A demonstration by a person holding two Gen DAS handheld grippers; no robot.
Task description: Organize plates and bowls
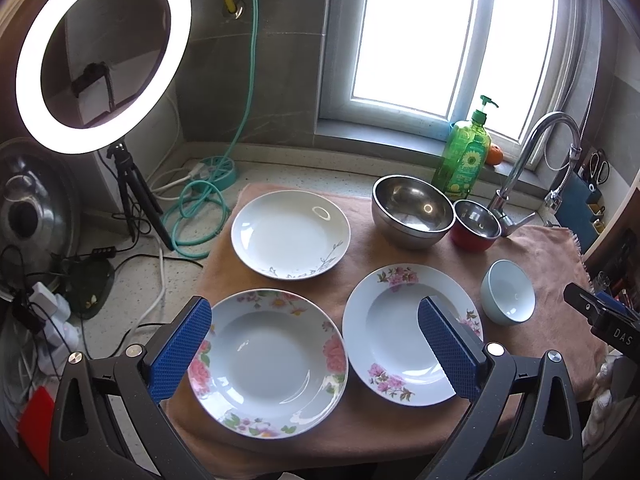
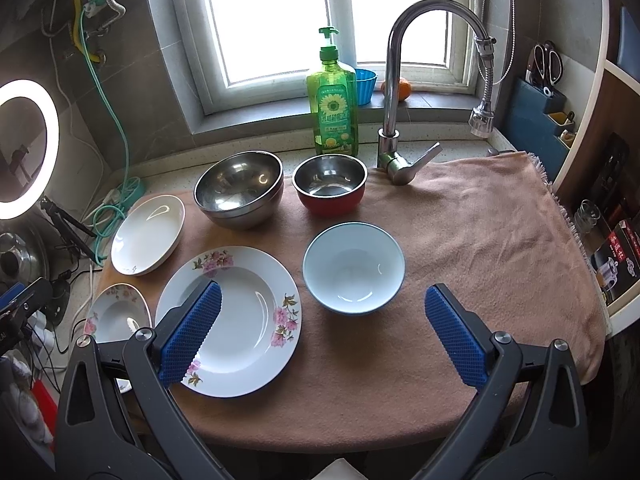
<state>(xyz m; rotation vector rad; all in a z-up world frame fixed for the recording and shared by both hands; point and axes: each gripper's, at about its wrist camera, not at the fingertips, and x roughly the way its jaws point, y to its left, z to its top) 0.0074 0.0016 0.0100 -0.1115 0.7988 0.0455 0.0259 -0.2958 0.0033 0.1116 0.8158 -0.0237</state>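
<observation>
Three plates lie on a pink towel (image 1: 360, 420): a plain white one (image 1: 290, 240) at the back, a large-flowered one (image 1: 268, 364) front left, a pink-blossom one (image 1: 400, 332) front right. The blossom plate (image 2: 240, 320) also shows in the right wrist view. A light blue bowl (image 2: 354, 268) stands beside it, with a steel bowl (image 2: 240, 188) and a red steel-lined bowl (image 2: 330, 184) behind. My left gripper (image 1: 316, 312) is open above the two front plates. My right gripper (image 2: 324, 300) is open, hovering just in front of the blue bowl.
A green soap bottle (image 2: 332, 100) and a tap (image 2: 394, 92) stand at the back by the window. A ring light (image 1: 102, 56) on a tripod, a green hose (image 1: 200, 208) and cables are at the left. A knife holder (image 2: 540, 108) and boxes are at the right.
</observation>
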